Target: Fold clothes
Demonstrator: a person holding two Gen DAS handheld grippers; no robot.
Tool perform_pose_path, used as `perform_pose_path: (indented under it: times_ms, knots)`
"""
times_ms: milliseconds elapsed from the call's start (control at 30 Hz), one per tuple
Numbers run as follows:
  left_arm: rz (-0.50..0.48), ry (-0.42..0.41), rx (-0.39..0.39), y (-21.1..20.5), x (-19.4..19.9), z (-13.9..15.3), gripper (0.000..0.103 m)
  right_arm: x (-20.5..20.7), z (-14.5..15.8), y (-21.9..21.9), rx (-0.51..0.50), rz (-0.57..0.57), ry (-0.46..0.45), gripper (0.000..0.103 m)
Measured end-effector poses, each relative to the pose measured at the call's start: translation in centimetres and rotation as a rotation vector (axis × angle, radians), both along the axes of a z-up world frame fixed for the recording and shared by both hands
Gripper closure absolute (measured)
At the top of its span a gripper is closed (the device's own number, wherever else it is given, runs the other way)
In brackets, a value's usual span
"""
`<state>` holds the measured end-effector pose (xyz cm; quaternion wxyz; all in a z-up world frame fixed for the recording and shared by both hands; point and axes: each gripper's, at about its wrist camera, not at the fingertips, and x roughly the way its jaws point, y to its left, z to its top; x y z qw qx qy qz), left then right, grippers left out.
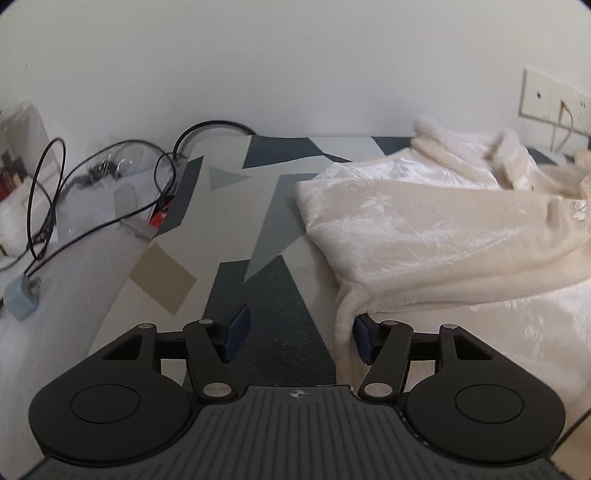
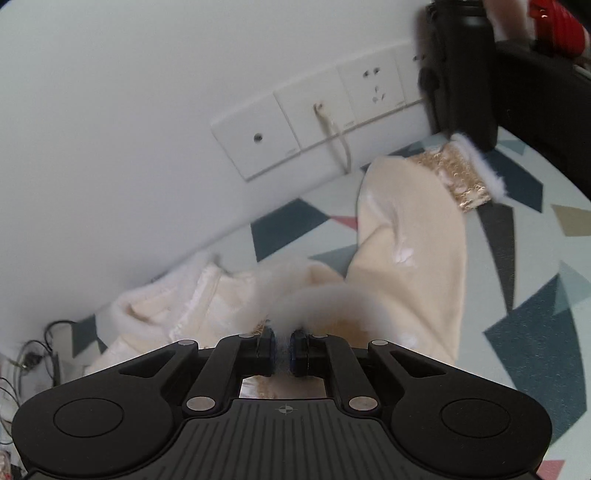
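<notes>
Cream velvety garment (image 1: 436,221) spread over the right part of a table (image 1: 236,206) covered in grey, dark blue and beige geometric patches, against a white wall (image 1: 295,66). In the left wrist view, left gripper (image 1: 301,334) low over the table at the garment's near left edge, jaws spread wide, nothing between them; right blue pad (image 1: 364,338) just touching or tucked against a fold of cream cloth, left pad over bare dark tabletop. One sleeve (image 1: 480,236) lying across the body of the garment, fluffy white trim bunched toward the back near the wall. Left of the table, a tangle of black cables (image 1: 48,199), a small pale blue block (image 1: 20,295) and blurred clutter. Wall sockets (image 1: 550,96) at far right, with a thin cord hanging. In the right wrist view, right gripper (image 2: 282,349) clamped on a fuzzy white trim (image 2: 314,299) of the garment, pads nearly together with fluff squeezed between them, cloth raised close to the lens and blurred. Beyond, another sleeve (image 2: 410,240) stretched toward the wall, ending in a gold sequined cuff (image 2: 456,173) edged with white fur. Row of white sockets (image 2: 317,114) above it. At top right, a dark blurred device and a red sleeve (image 2: 554,26), too blurred to make out further.
</notes>
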<state>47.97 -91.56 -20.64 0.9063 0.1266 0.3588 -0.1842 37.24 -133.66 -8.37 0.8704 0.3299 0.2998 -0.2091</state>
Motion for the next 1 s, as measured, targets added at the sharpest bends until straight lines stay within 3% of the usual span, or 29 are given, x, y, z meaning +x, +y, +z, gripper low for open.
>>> perform_pose_path:
  times_ms: [67,133,400,567,700,733,800,933,1000]
  knots:
    - [0.005,0.000,0.004,0.3,0.1,0.1,0.043,1.0,-0.9,0.3,0.025,0.007,0.043,0.097]
    - [0.009,-0.001,0.008,0.6,0.0,0.2,0.043,1.7,2.5,0.9,0.019,0.067,-0.100,0.097]
    - [0.034,0.057,-0.036,2.5,0.5,-0.1,0.034,-3.4,-4.5,-1.8,0.116,0.088,0.099,0.097]
    - [0.023,0.043,0.010,2.1,0.3,-0.1,0.027,-6.6,-8.8,-3.5,0.176,0.100,0.222,0.097]
    - [-0.031,0.032,0.072,1.2,0.0,0.2,0.021,-7.6,-9.7,-1.4,0.089,0.126,0.243,0.094]
    - [-0.051,0.037,0.085,1.1,-0.1,0.4,0.020,-7.5,-9.7,-0.9,0.066,0.129,0.260,0.089]
    - [-0.097,0.081,0.018,1.6,-0.1,1.6,0.019,-7.5,-9.1,-0.5,0.055,0.122,0.263,0.079]
    - [-0.190,0.170,-0.115,2.7,-0.2,3.8,0.016,-7.5,-7.5,-0.5,0.021,0.068,0.247,0.047]
    - [-0.181,0.206,-0.211,3.3,0.9,4.7,0.011,-7.0,-7.8,-0.4,0.010,0.054,0.242,0.043]
